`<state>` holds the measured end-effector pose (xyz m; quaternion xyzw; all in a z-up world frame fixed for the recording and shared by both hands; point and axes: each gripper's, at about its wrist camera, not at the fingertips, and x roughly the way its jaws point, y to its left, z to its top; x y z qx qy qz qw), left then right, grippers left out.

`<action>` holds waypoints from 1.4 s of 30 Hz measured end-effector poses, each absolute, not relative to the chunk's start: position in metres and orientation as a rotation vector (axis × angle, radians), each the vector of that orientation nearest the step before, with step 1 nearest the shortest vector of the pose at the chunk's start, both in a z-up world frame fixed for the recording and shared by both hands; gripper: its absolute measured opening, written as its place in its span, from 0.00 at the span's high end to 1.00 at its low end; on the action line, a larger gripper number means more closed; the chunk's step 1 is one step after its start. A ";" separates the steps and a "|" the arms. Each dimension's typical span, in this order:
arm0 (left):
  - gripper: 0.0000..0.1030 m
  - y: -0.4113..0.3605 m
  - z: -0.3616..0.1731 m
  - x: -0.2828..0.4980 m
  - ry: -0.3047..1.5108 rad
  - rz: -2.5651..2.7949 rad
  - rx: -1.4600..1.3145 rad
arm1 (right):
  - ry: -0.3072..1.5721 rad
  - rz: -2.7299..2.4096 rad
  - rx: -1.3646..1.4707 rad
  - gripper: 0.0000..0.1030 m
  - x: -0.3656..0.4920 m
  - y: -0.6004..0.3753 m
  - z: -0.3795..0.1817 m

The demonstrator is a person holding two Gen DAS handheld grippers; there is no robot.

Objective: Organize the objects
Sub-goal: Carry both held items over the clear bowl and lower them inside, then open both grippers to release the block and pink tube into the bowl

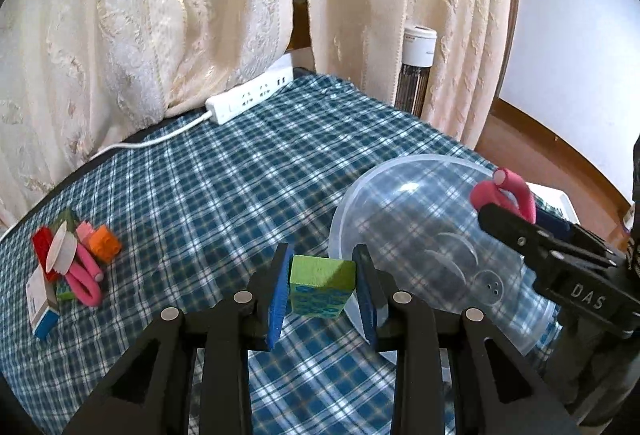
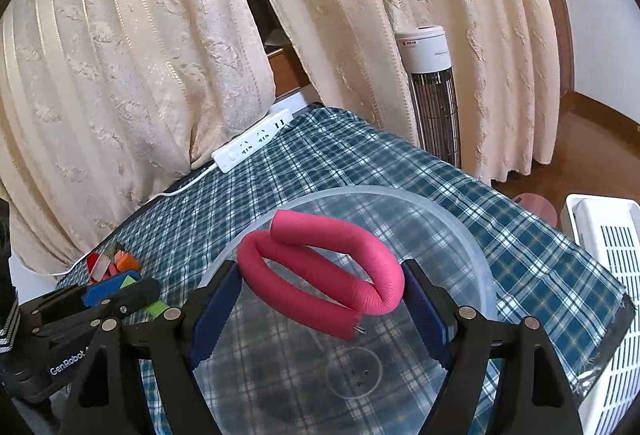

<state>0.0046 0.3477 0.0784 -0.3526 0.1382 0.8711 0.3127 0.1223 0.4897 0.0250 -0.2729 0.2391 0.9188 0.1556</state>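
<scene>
Left wrist view, bench point(image 1: 224, 171): covered by plaid cloth.
Clear bowl point(image 1: 420, 235): just right of left tool point(image 1: 323, 289).
Pink foam roller point(image 2: 320, 267): held over bowl, long axis spanning right tool point(image 2: 320, 315), which is clenched on it.
Green block point(image 1: 322, 289): clamped in left tool, just outside the bowl rim.

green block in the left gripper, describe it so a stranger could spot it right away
On the blue plaid tablecloth, find the clear plastic bowl. Just left of its rim, the left gripper clamps the green block: plain green top, blue-patterned front, unlike the pink foam roller.
</scene>
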 end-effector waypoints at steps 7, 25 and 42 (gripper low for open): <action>0.69 0.353 0.085 0.009 0.372 2.324 -0.874 | 0.716 2.611 -0.807 0.19 0.119 0.495 0.016; 0.40 0.380 0.079 0.007 0.226 2.105 -0.927 | 0.747 2.576 -0.779 0.18 0.124 0.506 0.018; 0.34 0.363 0.063 -0.002 0.254 2.192 -0.979 | 0.797 2.551 -0.745 0.14 0.129 0.511 0.018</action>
